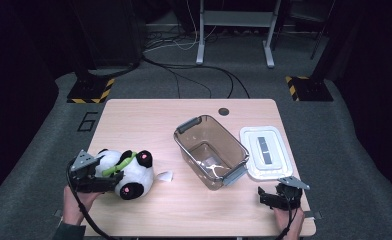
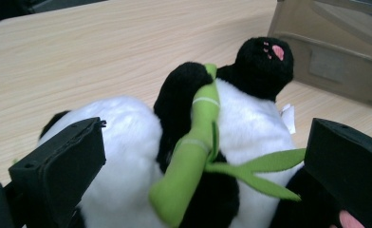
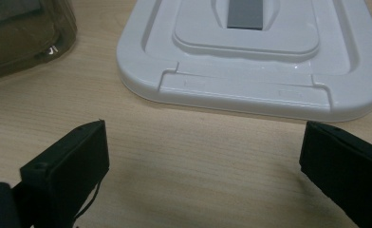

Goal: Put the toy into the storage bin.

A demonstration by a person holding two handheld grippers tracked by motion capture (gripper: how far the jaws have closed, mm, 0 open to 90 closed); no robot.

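Note:
A black-and-white panda plush [image 1: 129, 172] lies on its back at the table's front left, with a green bamboo stalk [image 2: 193, 142] across its belly. My left gripper [image 1: 106, 175] is open, its jaws set wide on either side of the panda's [image 2: 250, 123] body. A clear brownish storage bin [image 1: 211, 150] with grey handles stands empty mid-table. To the bin's right its white lid [image 1: 266, 150] lies flat. My right gripper [image 1: 265, 196] stands open near the front right edge, and in the right gripper view [image 3: 203, 166] its jaws hold nothing, just short of the lid [image 3: 250, 57].
The wooden table [image 1: 149, 120] has a small round hole [image 1: 224, 111] at its back edge. A white fabric tag [image 1: 164, 176] sticks out of the panda toward the bin [image 2: 336, 52]. Beyond the table are a grey floor, cables and desk legs [image 1: 201, 35].

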